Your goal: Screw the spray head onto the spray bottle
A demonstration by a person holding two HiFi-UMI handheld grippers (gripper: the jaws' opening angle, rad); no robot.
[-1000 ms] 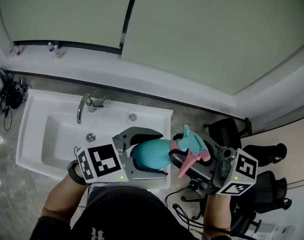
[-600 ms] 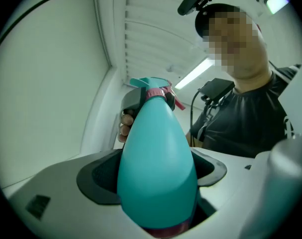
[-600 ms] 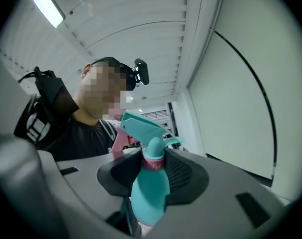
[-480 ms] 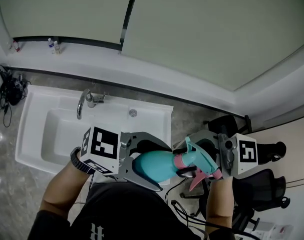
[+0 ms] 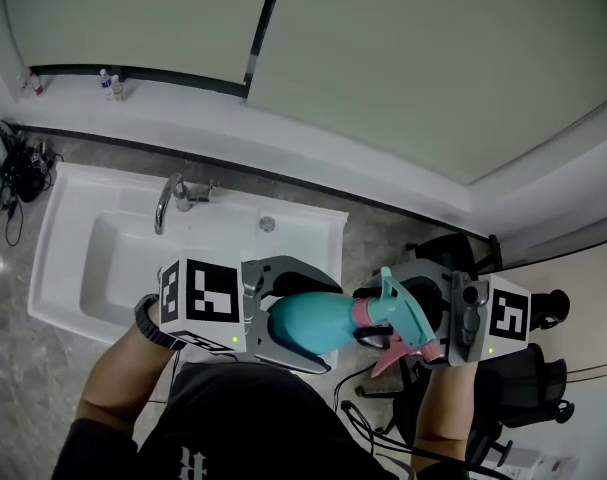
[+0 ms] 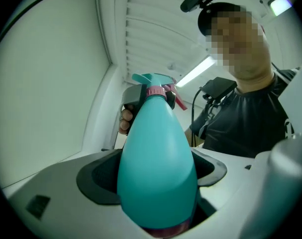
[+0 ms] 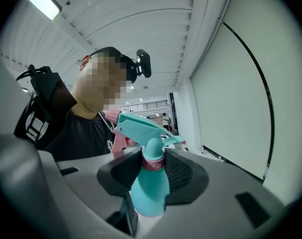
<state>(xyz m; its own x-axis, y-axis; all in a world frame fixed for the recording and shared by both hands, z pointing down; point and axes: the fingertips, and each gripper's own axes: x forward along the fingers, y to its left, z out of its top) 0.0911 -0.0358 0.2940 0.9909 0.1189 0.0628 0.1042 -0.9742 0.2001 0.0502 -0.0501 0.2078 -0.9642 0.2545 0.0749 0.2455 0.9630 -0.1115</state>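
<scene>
Your left gripper (image 5: pixel 325 326) fingers hug the bottle (image 5: pixel 305 324), likely light and slippery, at its belly. Your right gripper (image 5: pixel 371 314) fingers pinch the spray head (image 5: pixel 398 304) collar.

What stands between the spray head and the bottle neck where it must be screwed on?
Nothing visible. The spray head already sits on the spray bottle, its pink collar against the neck. The right tongs clamp the collar; the left tongs clamp the body.
</scene>
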